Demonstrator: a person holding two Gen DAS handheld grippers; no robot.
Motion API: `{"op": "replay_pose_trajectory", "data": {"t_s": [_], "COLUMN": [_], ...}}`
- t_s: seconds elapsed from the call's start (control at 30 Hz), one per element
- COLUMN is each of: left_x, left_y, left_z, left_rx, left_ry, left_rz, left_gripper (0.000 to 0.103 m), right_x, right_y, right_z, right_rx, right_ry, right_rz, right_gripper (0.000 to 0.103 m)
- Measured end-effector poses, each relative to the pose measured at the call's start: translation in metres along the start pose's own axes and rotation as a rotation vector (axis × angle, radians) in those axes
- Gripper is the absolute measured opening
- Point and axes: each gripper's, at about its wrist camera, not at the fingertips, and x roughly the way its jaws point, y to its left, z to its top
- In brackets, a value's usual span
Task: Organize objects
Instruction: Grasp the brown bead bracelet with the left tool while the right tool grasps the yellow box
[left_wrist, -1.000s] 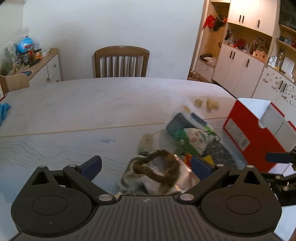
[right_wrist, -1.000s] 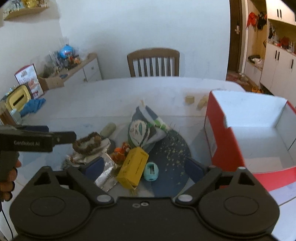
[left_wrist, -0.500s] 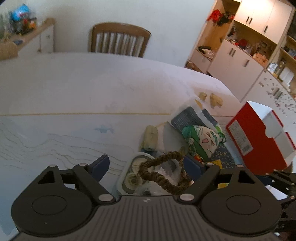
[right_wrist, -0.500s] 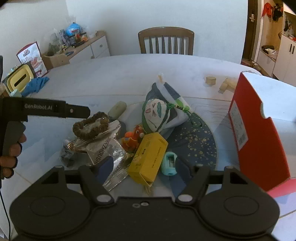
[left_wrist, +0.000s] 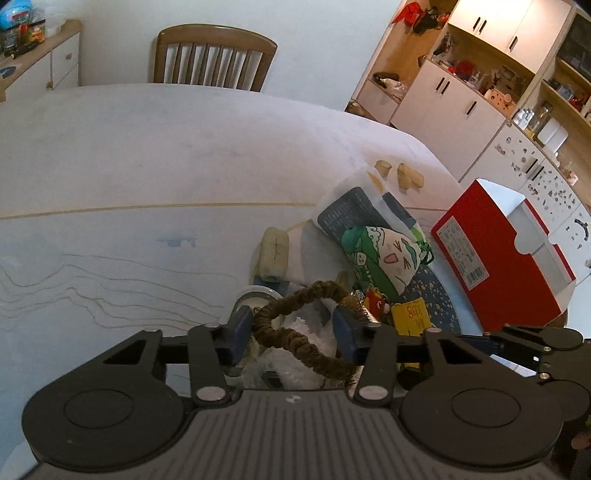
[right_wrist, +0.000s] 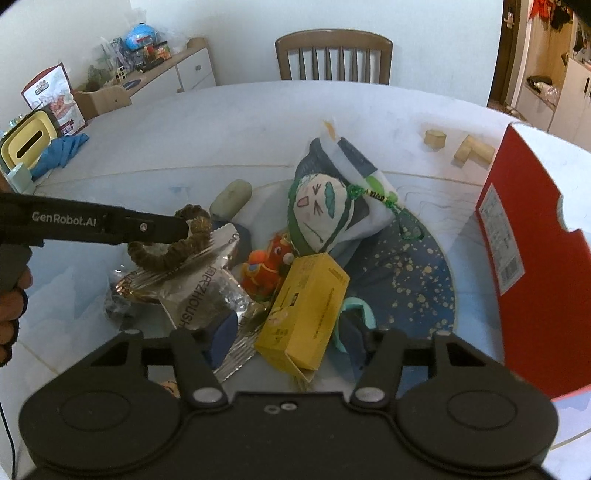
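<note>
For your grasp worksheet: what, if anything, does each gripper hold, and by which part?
The left gripper pinches the brown scrunchie across its loop, pads on its outer sides. The right gripper straddles the yellow box; whether it grips cannot be told.

Hair tie: brown ring, atop foil packet.
Yellow box: tilted, beside orange toy.
Red box: open.

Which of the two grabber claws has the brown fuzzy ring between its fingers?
The left gripper. Its fingers sit either side of the brown ring, while the right gripper is around the yellow box.
</note>
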Motion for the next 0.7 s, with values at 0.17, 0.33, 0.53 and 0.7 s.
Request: {"op": "replay_pose_trajectory", "data": {"t_s": [0.17, 0.33, 0.53, 0.7], "left_x": [0.001, -0.002, -0.013, -0.024], "left_y": [-0.001, -0.004, -0.010, -0.013], "left_z": [0.000, -0.002, -0.002, -0.004], "left_rx": [0.004, 0.008, 0.024, 0.035], "left_ry": [0.000, -0.022, -0.065, -0.085], "left_rz": [-0.007, -0.003, -0.016, -0.024], "left_gripper": [0.032, 0.011, 0.009, 0.009], "right_x": [0.003, 0.000, -0.011, -0.009], "right_y": [0.003, 0.003, 0.005, -0.001], "right_z": [0.000, -0.001, 0.002, 0.003], "right_rx": [-0.008, -0.002, -0.016, 0.012], "right_ry": [0.011, -0.003, -0.046, -0.014], "right_rz": [-0.004, -0.019, -0.048, -0.017], "right_gripper": [0.052, 0.035, 0.007, 0.014]}}
